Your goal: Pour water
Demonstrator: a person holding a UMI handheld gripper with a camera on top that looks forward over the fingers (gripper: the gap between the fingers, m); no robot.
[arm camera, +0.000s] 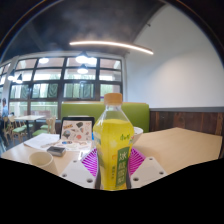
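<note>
I'm holding the bottle (113, 145) upright, gripper (112, 160) fingers clamped on its label (so nothing spills yet), lifting it above the near table (180, 145) edge, cup (42, 160) waiting left.

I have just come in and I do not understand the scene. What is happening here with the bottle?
A person's handheld gripper is shut on a plastic bottle with a yellow cap and a green label, holding it upright above a light wooden table. A white cup stands just behind the bottle, and a bowl sits nearer, off to one side. Nothing is being poured yet; the cap is on.
</note>
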